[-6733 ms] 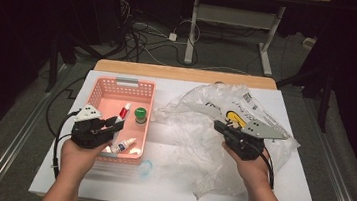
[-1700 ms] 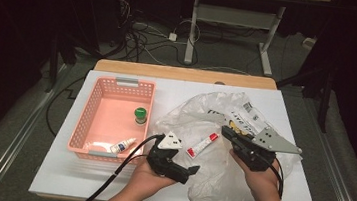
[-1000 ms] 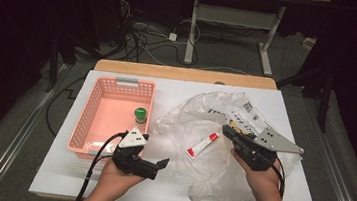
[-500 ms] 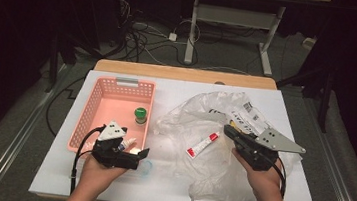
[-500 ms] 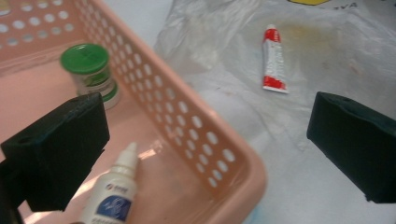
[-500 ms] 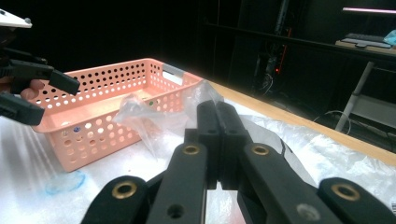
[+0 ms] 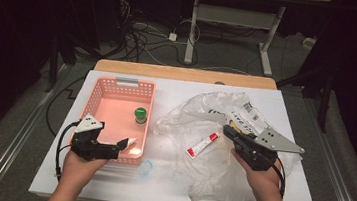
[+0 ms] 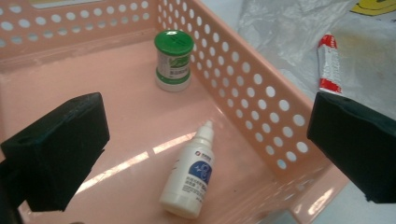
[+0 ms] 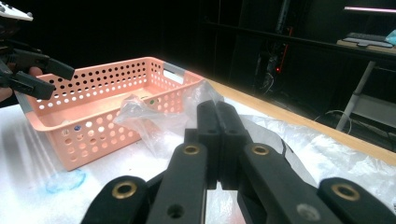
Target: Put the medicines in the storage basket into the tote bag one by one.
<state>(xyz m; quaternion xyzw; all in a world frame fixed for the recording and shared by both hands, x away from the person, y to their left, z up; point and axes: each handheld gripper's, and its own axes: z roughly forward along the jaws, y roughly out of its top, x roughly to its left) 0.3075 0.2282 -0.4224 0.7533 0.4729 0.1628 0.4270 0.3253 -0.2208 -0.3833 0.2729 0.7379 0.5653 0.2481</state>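
High view: a white table (image 7: 177, 93) is carrying a pink perforated basket (image 7: 97, 103) on its left half and a crumpled clear plastic bag (image 7: 200, 115) on its right half, the two lying just beside each other with bare tabletop showing along the far and near edges. The left gripper (image 7: 122, 145) is hovering over the basket's near right corner, its jaws standing apart. Inside the basket a green-capped jar (image 7: 140, 115) is standing upright near the right wall. A red-and-white tube (image 7: 202, 145) is lying on the bag, between the basket and the right gripper (image 7: 227, 131), which is resting on the bag at the tube's right. A small blue smear (image 7: 145, 167) is marking the table in front of the basket. Left gripper view: the jaws are spread wide, holding nothing; a white dropper bottle (image 8: 188, 178) is lying on its side on the basket floor between them, nozzle pointing toward the jar (image 8: 173, 60), and the two are well apart. The perforated right wall is running between the bottle and the tube (image 8: 328, 65) outside. Right gripper view: the jaws are pressed together; whether bag film is caught between them cannot be told. The basket (image 9: 116, 95) is sitting ahead to the left, a fold of bag (image 9: 154, 122) rising against its near wall.
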